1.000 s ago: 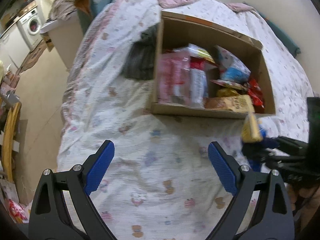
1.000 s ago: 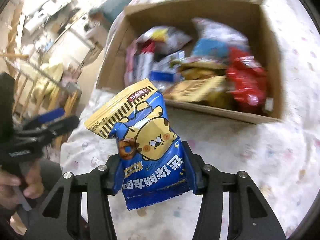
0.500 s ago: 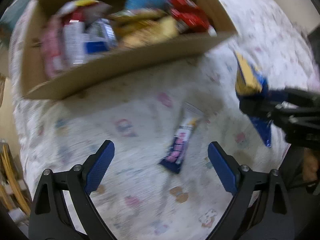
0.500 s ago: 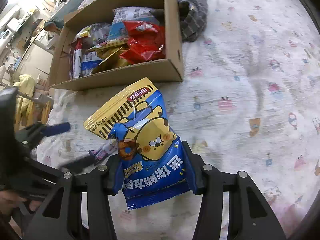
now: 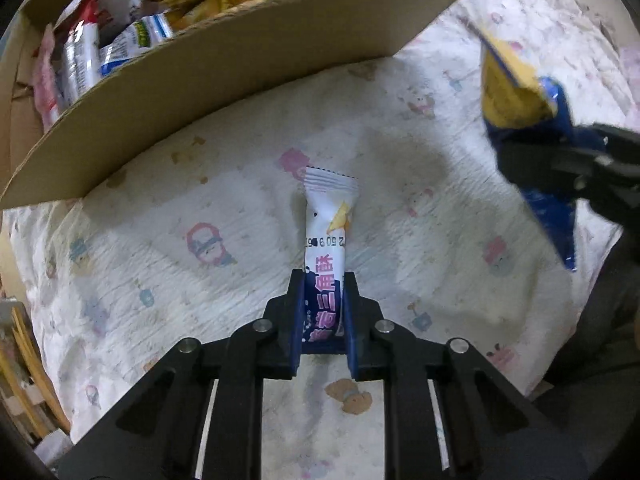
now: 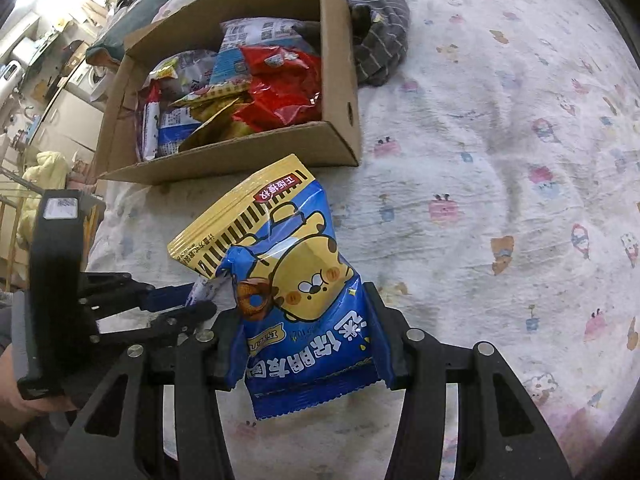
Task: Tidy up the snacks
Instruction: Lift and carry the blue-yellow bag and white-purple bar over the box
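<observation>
1. a second ago my left gripper (image 5: 322, 312) stood wide over bare bedspread with the box far ahead; now it has dropped close to the bedspread (image 5: 168, 248) and its jaws have just closed onto the near, dark end of a slim white and purple snack stick (image 5: 326, 236).
2. that stick was not in my left view a second ago; half a second ago it lay loose between my spread pads, and now its white crimped end points away from me toward the cardboard box (image 5: 224, 72).
3. my left gripper points down at the bed, the stick pinched between both blue pads, its length lying along the fabric.
4. my right gripper (image 6: 310, 344) has hardly shifted: it stays clamped on the lower part of the blue and yellow cartoon snack bag (image 6: 288, 276), as before.
5. that bag stands tilted, yellow striped top leaning to the left and far, above the bedspread and just near of the box's front wall.
6. in the right view the box (image 6: 340, 72) sits far left, crowded with packets, a red bag (image 6: 280, 92) among them; a dark striped cloth (image 6: 380, 36) lies against its right side.
7. my left gripper (image 6: 192, 306) shows at the left of the right view, near the bag.
</observation>
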Demonstrator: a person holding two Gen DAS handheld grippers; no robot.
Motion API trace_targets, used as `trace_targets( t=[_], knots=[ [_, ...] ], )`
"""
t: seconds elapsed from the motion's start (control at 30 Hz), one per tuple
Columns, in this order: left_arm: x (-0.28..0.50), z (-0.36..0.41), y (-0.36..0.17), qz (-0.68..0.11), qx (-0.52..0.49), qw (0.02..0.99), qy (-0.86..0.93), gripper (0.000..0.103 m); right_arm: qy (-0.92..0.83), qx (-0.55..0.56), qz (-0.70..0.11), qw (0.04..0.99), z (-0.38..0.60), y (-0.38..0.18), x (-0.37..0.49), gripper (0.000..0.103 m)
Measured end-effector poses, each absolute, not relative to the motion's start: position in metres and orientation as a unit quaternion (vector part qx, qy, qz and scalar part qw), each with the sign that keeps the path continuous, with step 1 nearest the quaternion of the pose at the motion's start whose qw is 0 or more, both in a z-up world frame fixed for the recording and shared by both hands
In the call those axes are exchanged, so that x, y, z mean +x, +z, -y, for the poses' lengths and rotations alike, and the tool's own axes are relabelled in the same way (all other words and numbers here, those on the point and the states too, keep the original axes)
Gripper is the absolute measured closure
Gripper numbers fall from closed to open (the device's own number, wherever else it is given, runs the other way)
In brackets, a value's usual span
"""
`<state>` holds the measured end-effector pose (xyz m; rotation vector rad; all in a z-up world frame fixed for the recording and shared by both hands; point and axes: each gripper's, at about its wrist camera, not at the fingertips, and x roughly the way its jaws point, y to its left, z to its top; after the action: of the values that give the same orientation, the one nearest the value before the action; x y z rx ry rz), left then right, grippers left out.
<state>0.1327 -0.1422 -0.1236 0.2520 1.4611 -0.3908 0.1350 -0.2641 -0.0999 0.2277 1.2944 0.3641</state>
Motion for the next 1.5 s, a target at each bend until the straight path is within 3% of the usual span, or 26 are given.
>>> trace_targets(
  t=[0.57, 0.73, 0.87, 1.2, 1.5],
  knots=[
    [0.122, 0.071, -0.062, -0.608, -0.001, 0.780, -0.148, 0.089, 0.197, 0.078, -0.567, 0.796, 0.235, -0.069, 0.126, 0.051],
    [0.110, 0.075, -0.019, -0.560, 0.042, 0.805, -0.191, 0.089, 0.205, 0.071, -0.535, 0.816, 0.235, -0.050, 0.117, 0.051],
    [0.114, 0.068, 0.003, -0.522, 0.021, 0.834, -0.175, 0.089, 0.201, 0.084, -0.501, 0.838, 0.240, -0.029, 0.116, 0.051],
    [0.144, 0.018, 0.008, -0.500, -0.079, 0.857, -0.098, 0.089, 0.190, 0.121, -0.462, 0.857, 0.236, -0.012, 0.139, 0.051],
    [0.196, 0.021, 0.019, -0.498, -0.065, 0.860, -0.095, 0.089, 0.219, 0.161, -0.449, 0.851, 0.217, 0.004, 0.203, 0.051]
  ],
)
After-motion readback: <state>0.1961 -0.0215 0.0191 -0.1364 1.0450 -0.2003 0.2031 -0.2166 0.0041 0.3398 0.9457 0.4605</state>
